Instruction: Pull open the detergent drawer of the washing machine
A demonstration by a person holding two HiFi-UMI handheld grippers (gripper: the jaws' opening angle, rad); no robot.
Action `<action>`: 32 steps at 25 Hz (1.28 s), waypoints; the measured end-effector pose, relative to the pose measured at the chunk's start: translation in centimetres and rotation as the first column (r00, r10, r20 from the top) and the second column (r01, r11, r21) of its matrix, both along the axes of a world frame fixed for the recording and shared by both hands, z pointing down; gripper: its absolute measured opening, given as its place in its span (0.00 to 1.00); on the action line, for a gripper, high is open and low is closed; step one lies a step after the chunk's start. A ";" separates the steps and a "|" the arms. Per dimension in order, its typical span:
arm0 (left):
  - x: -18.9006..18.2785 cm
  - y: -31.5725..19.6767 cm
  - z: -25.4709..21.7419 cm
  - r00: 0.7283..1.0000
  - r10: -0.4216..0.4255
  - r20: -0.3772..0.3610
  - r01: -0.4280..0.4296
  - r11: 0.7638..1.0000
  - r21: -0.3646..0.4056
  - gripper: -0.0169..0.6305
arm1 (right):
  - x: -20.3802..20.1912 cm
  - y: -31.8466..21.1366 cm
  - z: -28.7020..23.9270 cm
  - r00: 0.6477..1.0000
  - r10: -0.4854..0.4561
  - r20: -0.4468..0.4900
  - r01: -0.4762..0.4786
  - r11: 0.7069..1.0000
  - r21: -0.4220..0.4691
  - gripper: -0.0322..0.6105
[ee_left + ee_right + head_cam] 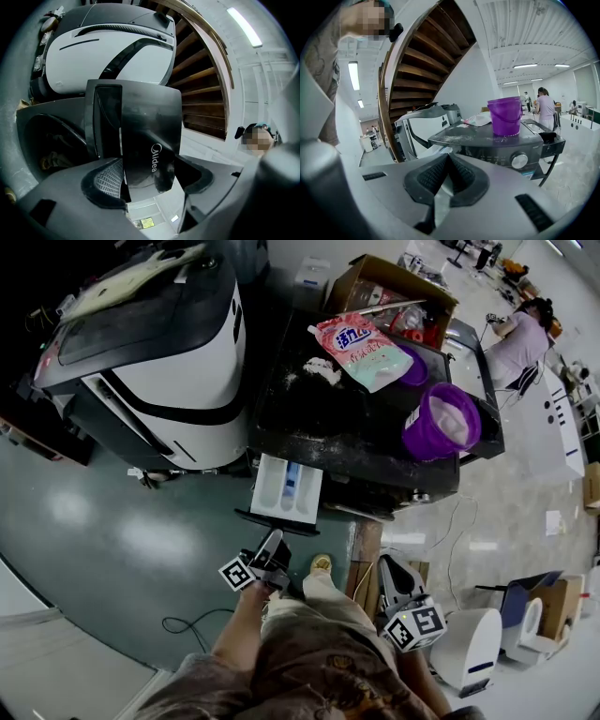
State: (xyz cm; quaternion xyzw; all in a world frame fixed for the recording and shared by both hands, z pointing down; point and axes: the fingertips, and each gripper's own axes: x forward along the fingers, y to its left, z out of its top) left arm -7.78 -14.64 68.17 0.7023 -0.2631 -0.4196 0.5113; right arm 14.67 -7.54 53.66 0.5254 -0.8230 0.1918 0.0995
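Grey workshop floor; a dark washing machine (pixel 319 423) has its white detergent drawer with a glossy black front (pixel 286 488) jutting from the front edge's left end. The left gripper (pixel 271 545) stands spread astride that front without pinching it; the right gripper (pixel 447 161) is pressed together, empty. The pull looks done, so backing straight off comes next. The purple plastic bucket (pixel 441 423) and pink detergent pouch (pixel 366 351) on top obstruct nothing.

Left gripper (pixel 274 538) and right gripper (pixel 387 566): grey moulded bodies, black ribbed pads (pixel 433 176) on the jaws. Each carries a cube (pixel 415 626) of black-and-white square markers. Person wears a brown patterned top (pixel 328 681), beige trousers (pixel 309 610) and a light shoe (pixel 322 564).
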 end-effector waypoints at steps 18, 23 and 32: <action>-4.4 2.4 -3.9 0.986 -0.056 0.156 0.066 0.996 -0.057 0.54 | -3.9 -5.2 -0.3 0.985 -0.164 0.062 0.162 0.986 0.030 0.05; -5.8 1.8 -7.2 0.967 -0.085 0.242 0.101 0.993 -0.057 0.54 | -4.8 -6.9 -1.5 0.974 -0.212 0.086 0.208 0.977 0.053 0.05; -6.0 0.3 -15.2 0.915 -0.128 0.383 0.137 0.991 0.004 0.54 | -4.5 -8.8 -4.4 0.964 -0.248 0.099 0.237 0.965 0.113 0.05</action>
